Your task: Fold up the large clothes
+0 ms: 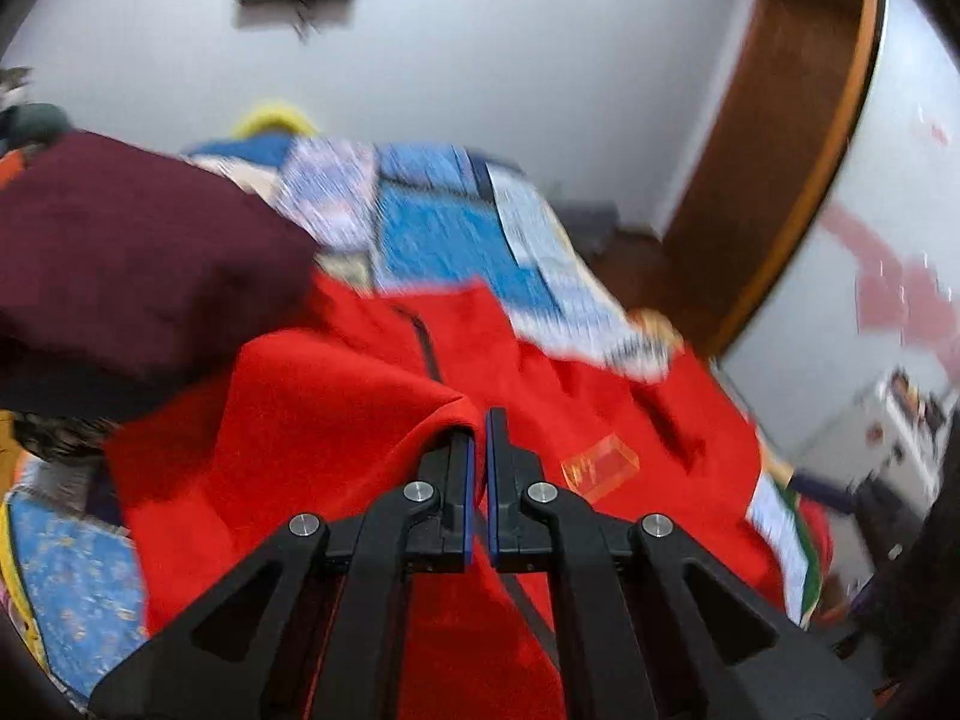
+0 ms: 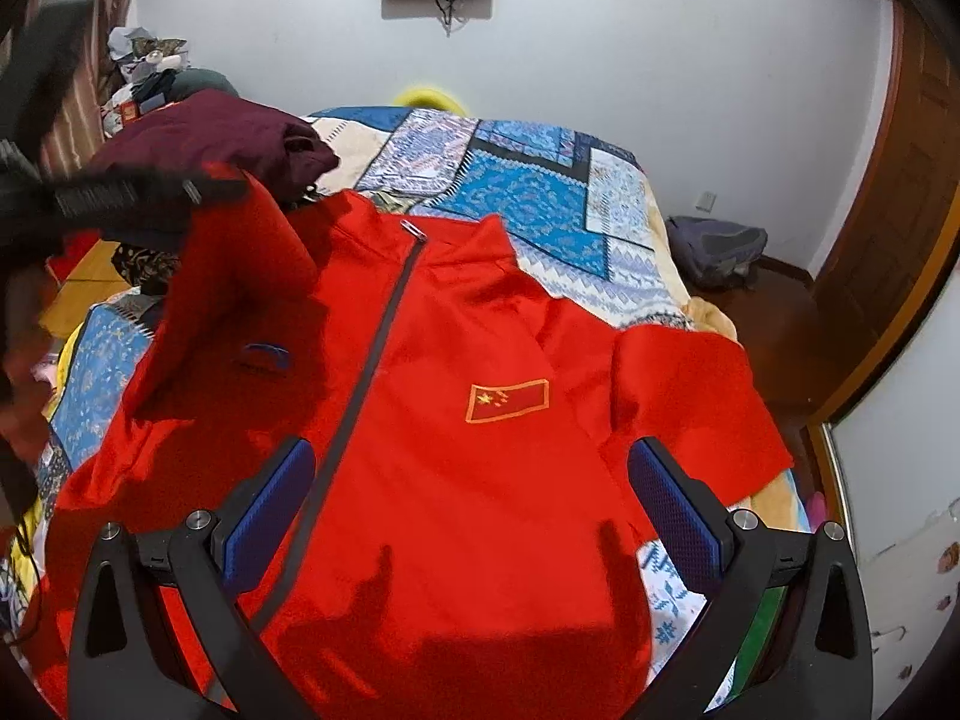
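Our left gripper (image 1: pixel 480 450) pinches the red jacket (image 2: pixel 456 480) fabric at frame centre; the right gripper (image 2: pixel 471 516) gapes wide above it on the quilt (image 2: pixel 528 192). That thin pinch could slip, undoing our fold.

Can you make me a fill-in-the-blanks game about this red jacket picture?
1. The jacket lying on the bed is ____.
2. The left hand-held gripper is shut on the jacket's ____.
3. The right hand-held gripper has its jaws ____.
4. The patch on the jacket's chest is a ____.

Missing words: red; fabric; open; flag
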Demonstrator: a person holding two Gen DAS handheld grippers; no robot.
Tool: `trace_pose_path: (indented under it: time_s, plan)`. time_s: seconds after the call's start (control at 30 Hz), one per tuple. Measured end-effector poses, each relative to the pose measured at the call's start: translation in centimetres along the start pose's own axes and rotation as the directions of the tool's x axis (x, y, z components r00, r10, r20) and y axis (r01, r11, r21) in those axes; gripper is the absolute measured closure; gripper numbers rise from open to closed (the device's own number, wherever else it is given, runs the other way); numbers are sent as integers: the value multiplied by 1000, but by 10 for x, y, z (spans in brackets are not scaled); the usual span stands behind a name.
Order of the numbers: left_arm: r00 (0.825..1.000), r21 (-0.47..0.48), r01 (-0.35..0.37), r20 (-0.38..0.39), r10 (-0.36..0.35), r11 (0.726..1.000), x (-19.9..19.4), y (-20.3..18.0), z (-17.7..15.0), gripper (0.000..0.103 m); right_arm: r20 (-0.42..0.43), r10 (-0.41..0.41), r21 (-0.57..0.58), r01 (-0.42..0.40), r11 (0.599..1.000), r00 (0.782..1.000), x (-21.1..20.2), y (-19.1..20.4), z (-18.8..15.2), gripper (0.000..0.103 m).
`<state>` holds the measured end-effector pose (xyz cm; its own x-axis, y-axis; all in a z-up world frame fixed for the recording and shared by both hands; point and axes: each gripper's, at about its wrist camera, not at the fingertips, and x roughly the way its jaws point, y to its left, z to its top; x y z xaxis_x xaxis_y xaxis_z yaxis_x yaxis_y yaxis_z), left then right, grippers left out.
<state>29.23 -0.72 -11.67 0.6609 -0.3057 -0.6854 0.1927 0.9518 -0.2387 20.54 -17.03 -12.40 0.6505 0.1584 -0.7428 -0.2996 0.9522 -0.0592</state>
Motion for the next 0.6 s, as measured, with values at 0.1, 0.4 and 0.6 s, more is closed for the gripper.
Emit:
trace_pose_path:
  time_s: [0.1,0.4,0.6]
  plan:
    - [994,33,36,-102,-33,999,28,-20,-16,101,-15,-6,20,6,1000,1000,1,-9,-5,0]
    - [961,99,73,-273,-43,992,45,-27,-54,90,-28,-36,7,36,999,999,0,-17,-3,0]
    - [986,81,18,-167,-4,997,-1,-4,-46,44,3,-18,-42,19,999,1000,-6,-4,12,0]
